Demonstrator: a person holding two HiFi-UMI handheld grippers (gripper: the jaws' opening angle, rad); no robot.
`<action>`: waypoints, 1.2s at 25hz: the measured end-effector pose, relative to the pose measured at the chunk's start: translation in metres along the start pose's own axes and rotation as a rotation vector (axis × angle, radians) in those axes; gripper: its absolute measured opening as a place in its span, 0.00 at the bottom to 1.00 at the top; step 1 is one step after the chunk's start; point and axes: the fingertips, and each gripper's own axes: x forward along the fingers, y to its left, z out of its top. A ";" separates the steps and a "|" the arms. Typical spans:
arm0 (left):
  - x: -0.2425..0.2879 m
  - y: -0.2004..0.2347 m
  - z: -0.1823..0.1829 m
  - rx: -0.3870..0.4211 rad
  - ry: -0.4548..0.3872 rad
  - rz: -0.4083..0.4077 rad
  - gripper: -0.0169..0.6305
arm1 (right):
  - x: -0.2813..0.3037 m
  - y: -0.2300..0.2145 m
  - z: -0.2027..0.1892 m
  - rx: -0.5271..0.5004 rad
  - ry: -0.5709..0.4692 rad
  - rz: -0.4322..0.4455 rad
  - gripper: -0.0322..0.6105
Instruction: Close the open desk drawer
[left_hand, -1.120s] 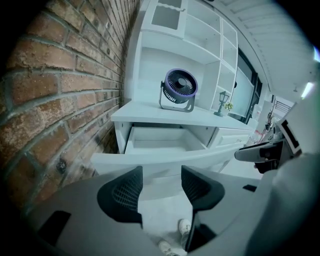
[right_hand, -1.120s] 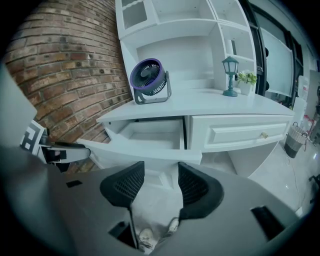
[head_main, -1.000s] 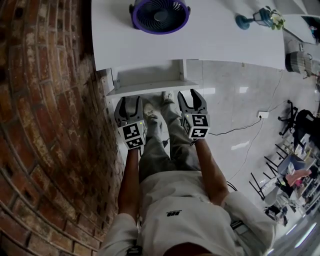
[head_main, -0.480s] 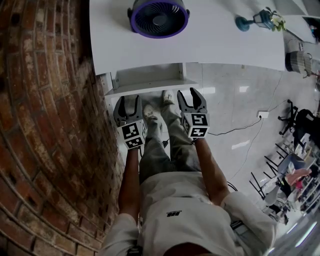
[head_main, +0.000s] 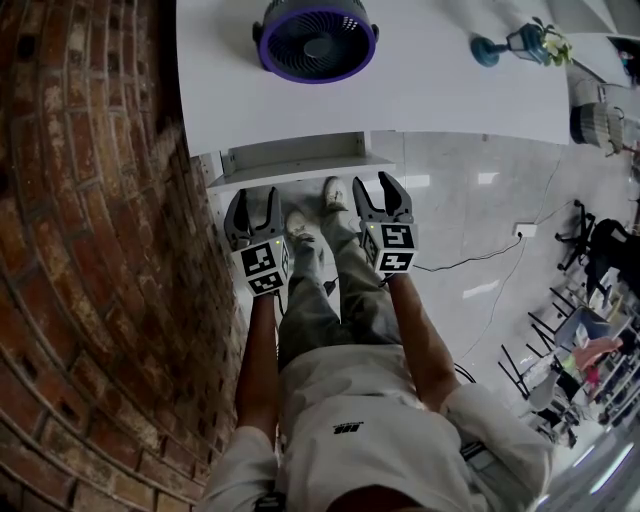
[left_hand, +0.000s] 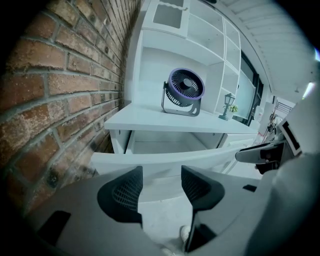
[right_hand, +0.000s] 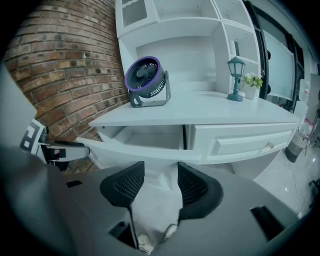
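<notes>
**Both grippers held before the open desk drawer**

The open drawer (head_main: 296, 172) projects from the left end of the white desk (head_main: 430, 95), beside the brick wall (head_main: 90, 250). Its pale interior shows empty in both gripper views, and its front panel runs level just ahead of the jaws.

The left gripper (head_main: 254, 200) points at the drawer front near the wall side. Its jaws stand apart with nothing between them; only the drawer front and the floor show through the gap.

The right gripper (head_main: 375, 190) is held near the drawer's right end, also short of the front panel. Its jaws likewise stand apart and grip nothing.

To the right of the open drawer, a closed drawer (right_hand: 245, 142) sits flush under the desktop.

On the desktop above stand a purple-rimmed fan (head_main: 318, 38), over the open drawer, and a teal lantern ornament (head_main: 510, 38), well to the right.

The person's shoes (head_main: 300, 225) rest on the tiled floor between the two grippers.
</notes>
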 end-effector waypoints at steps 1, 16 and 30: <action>0.001 0.000 0.001 -0.001 -0.001 0.000 0.42 | 0.001 0.000 0.001 0.001 -0.001 -0.001 0.37; 0.020 0.006 0.017 -0.008 -0.014 0.011 0.42 | 0.019 -0.005 0.018 -0.001 -0.010 -0.005 0.37; 0.033 0.009 0.029 -0.011 -0.028 0.018 0.42 | 0.030 -0.008 0.031 0.000 -0.021 -0.003 0.37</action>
